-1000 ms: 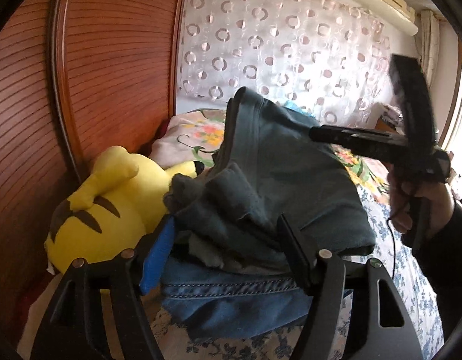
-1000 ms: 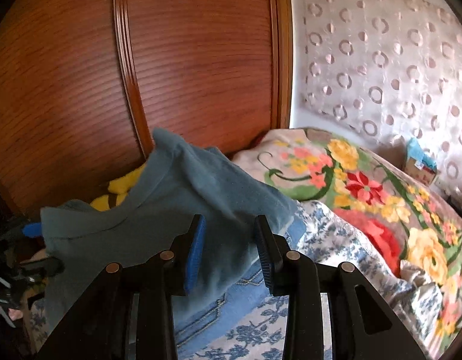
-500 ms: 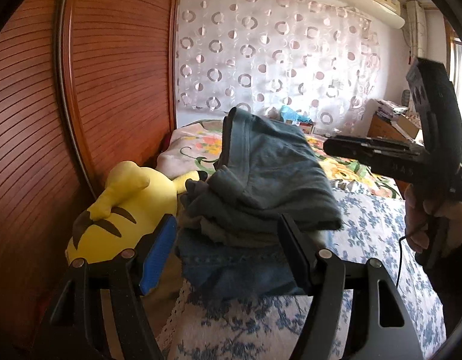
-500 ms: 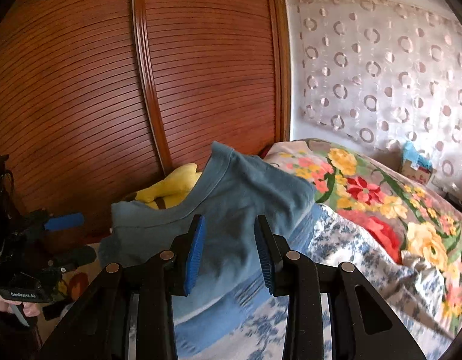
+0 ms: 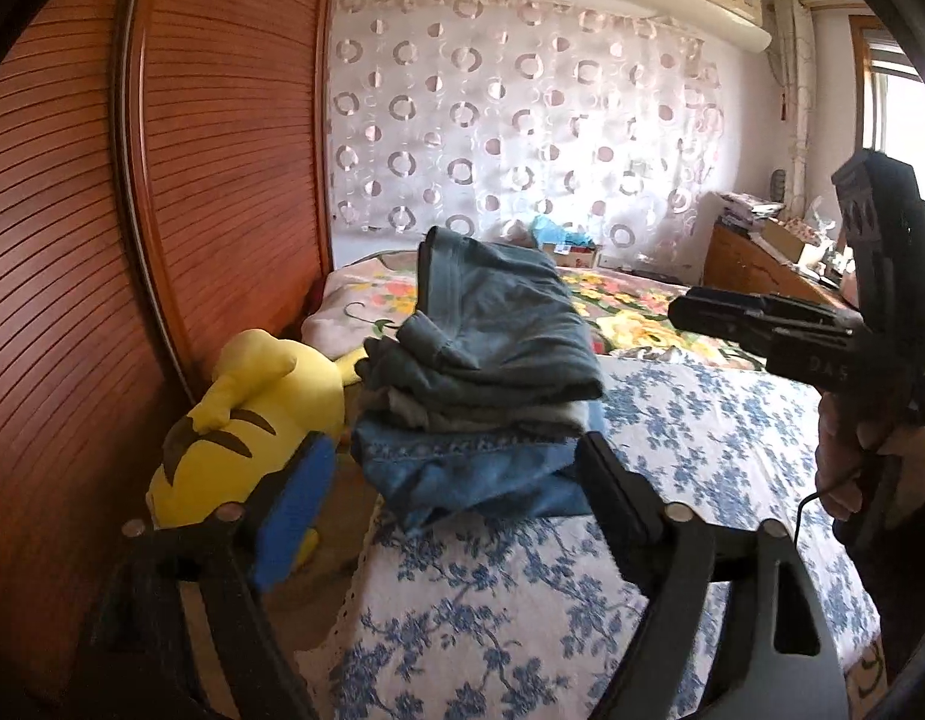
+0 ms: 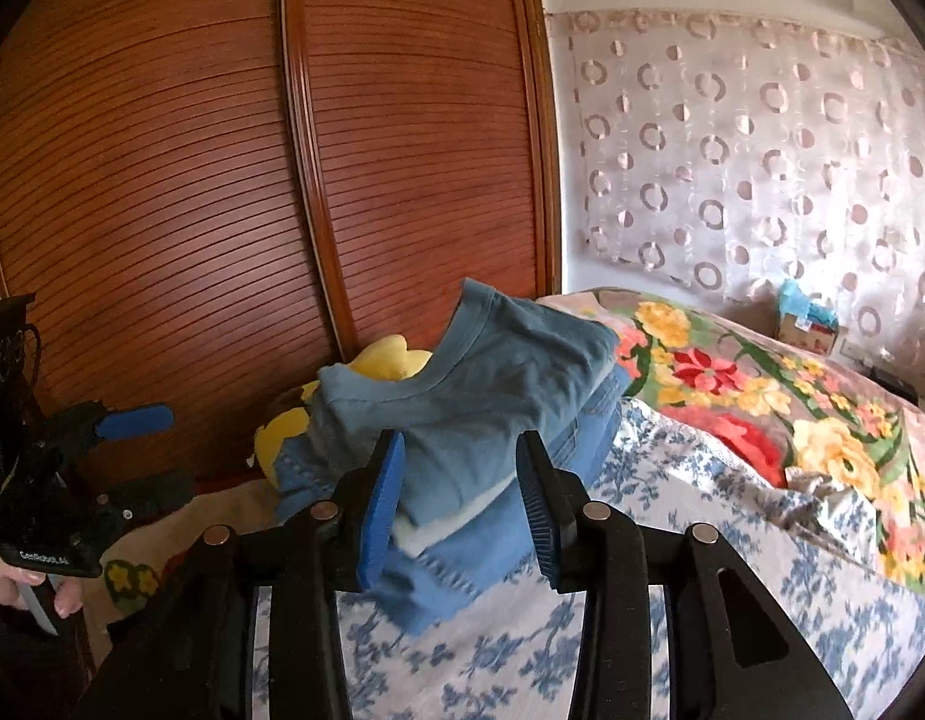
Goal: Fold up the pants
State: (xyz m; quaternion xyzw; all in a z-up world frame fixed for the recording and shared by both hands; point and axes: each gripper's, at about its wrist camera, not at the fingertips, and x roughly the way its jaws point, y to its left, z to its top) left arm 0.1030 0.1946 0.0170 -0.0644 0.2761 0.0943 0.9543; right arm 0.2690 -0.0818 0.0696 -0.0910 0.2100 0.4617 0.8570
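Observation:
A folded stack lies at the bed's left edge, grey-blue pants [image 5: 498, 330] on top and blue jeans [image 5: 462, 468] at the bottom. My left gripper [image 5: 456, 510] hangs short of the stack, its jaws opening with nothing between them. My right gripper [image 6: 459, 498] also stands back from the pants [image 6: 492, 384], jaws opening and empty. A hand holds the right gripper [image 5: 684, 312] at the right of the left wrist view. The left gripper [image 6: 162, 456] shows at the far left of the right wrist view.
A yellow plush toy [image 5: 246, 420] lies between the stack and the slatted wooden wardrobe doors [image 5: 72, 240]. The bedspread [image 5: 522, 600] has blue flowers. A bright floral blanket [image 6: 762, 396] covers the far end. A wooden cabinet [image 5: 756, 258] stands beyond the bed.
Both grippers have drawn back from the clothes stack, which now looks smaller and farther off. The left jaws stand wider apart, the right ones slightly wider.

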